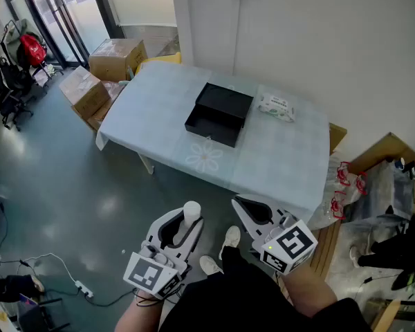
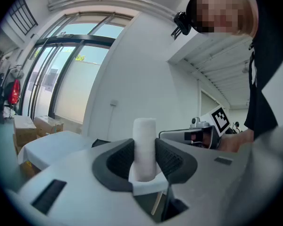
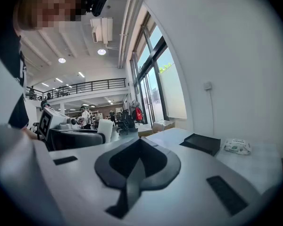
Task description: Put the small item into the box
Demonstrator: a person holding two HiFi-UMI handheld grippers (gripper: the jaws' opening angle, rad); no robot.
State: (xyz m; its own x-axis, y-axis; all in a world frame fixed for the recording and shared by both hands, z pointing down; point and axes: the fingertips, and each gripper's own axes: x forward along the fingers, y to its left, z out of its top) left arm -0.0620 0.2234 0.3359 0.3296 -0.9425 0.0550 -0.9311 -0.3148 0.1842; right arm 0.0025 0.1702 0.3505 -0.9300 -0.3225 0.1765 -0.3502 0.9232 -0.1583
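Cylinder [image 2: 145, 145] upright in left tool [image 2: 144, 150]

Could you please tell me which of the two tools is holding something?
The left tool, clamped on a white cylinder; the right tool is shut and empty.

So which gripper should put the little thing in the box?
Left. The left gripper grips the small white roll, while the right gripper is shut and empty. The black box lies ahead.

Bare floor [image 1: 90, 199] runs up to the table [image 1: 159, 116] — near edge open; black box [image 1: 219, 114] and packet [image 1: 277, 107] occupy its middle.
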